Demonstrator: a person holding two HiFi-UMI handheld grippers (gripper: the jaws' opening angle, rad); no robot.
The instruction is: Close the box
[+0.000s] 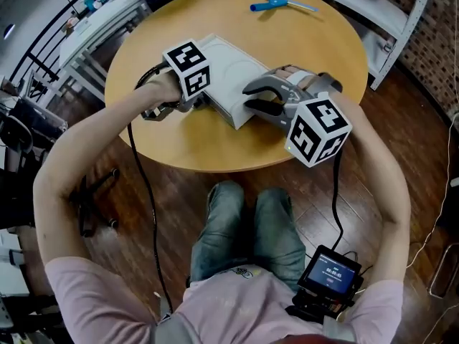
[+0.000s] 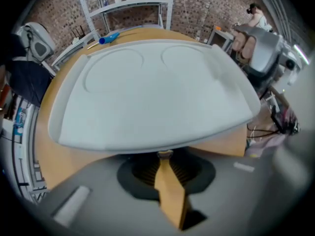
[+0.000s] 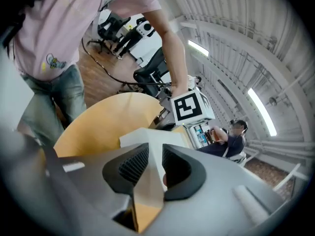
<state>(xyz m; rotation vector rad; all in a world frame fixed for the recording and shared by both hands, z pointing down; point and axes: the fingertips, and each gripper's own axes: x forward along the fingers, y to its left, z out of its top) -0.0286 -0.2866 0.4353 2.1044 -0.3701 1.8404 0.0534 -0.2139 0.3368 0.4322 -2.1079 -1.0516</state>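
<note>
– Two tools on one white box (image 1: 231, 69)? Where does it lie?
– Flat on the round wooden desk (image 1: 215, 153), with bare wood on every side of it. Its lid lies low over the body. Whether it is fully shut I cannot tell.
– Start at its left side.
– The left tool (image 2: 165, 156) comes in at the box's left edge, low over the wood. Its jaws are drawn almost together, and only a thin wedge of desk shows between the pads. The tips sit right under the box's overhanging rim. Whether they nip that rim I cannot tell.
– And the top of the box?
– Smooth and pale, with two shallow round shapes pressed into it.
– Now the right side.
– The right tool (image 3: 153, 155) meets the box at its near right corner. A thin white edge of the box stands between the ribbed pads, and they pinch it from both sides.
– Anything past the box?
– A blue-handled item (image 1: 270, 4) lies on the desk beyond the box's far right side, well apart from it.
</note>
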